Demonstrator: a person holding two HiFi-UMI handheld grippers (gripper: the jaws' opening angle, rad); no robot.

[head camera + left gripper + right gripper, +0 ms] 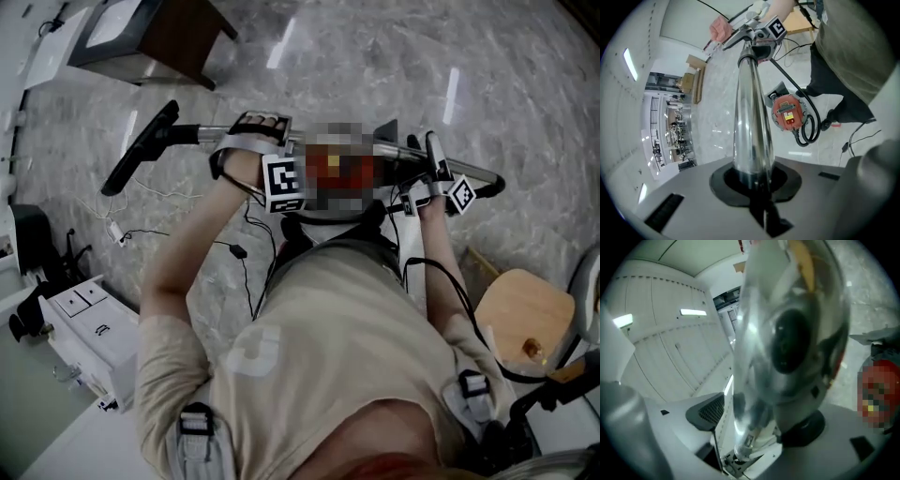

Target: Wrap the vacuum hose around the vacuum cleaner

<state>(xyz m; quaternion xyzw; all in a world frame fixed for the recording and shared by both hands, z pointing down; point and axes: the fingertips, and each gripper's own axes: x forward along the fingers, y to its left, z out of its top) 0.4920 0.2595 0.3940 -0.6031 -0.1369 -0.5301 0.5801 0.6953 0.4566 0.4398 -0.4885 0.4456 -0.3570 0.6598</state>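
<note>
I hold a chrome vacuum wand (328, 142) level over the marble floor, its black floor nozzle (141, 150) out at the left. My left gripper (261, 127) is shut on the wand near the nozzle end; in the left gripper view its pads (740, 183) clamp the tube (752, 117). My right gripper (433, 155) is at the wand's bent handle end and stands open, with the blurred tube (787, 333) between its spread jaws. The red vacuum cleaner (788, 112) sits on the floor below, with its black hose (810, 129) looped beside it.
A dark wooden table (155, 37) stands at the far left. A round wooden stool (520, 319) is close on the right, a white cabinet (89, 328) on the left. Thin cables (234, 248) and a white power strip (112, 230) lie on the floor.
</note>
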